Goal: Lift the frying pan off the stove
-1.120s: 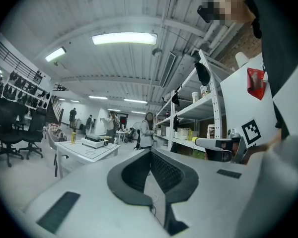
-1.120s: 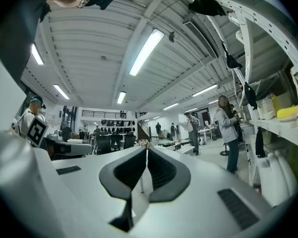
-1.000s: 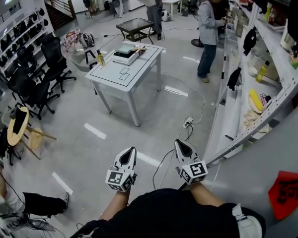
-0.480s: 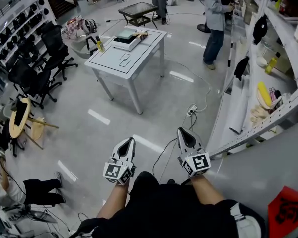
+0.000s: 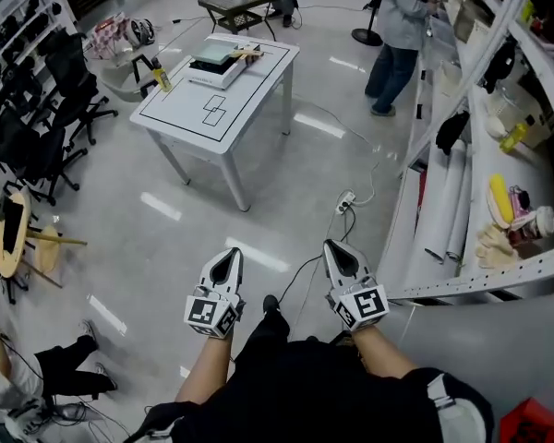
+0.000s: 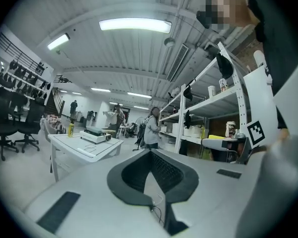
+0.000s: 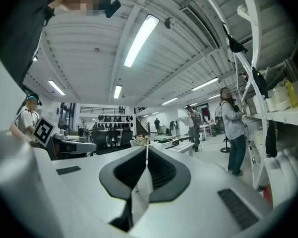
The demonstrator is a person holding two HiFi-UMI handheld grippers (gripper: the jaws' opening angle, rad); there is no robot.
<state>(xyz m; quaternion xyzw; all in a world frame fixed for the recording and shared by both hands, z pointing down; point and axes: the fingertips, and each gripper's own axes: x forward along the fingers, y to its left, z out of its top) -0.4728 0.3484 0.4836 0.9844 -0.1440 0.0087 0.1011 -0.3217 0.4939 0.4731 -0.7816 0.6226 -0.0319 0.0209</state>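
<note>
Both grippers hang shut and empty over the bare floor, well short of the white table [image 5: 249, 100]. In the head view my left gripper [image 5: 231, 253] and right gripper [image 5: 333, 244] point toward that table. A flat white stove-like unit [image 5: 212, 63] lies at its far end, with a yellow bottle [image 5: 162, 78] beside it. No frying pan can be made out at this distance. The left gripper [image 6: 150, 151] shows the table [image 6: 84, 148] and unit [image 6: 97, 134] to its left, beyond the jaws. Past the right gripper [image 7: 147, 147], the table [image 7: 184, 146] is small and far.
Metal shelving [image 5: 499, 201] with rolls and small goods runs along the right. Office chairs [image 5: 37, 127] and a wooden stool [image 5: 18, 238] stand at the left. A power strip with cable [image 5: 344, 201] lies on the floor ahead. A person [image 5: 397, 26] stands beyond the table; another sits low at the left [image 5: 37, 377].
The view has moved forward and tilted down, so the table sits nearer and higher in the picture. Both grippers kept their place before the body and stayed shut.
</note>
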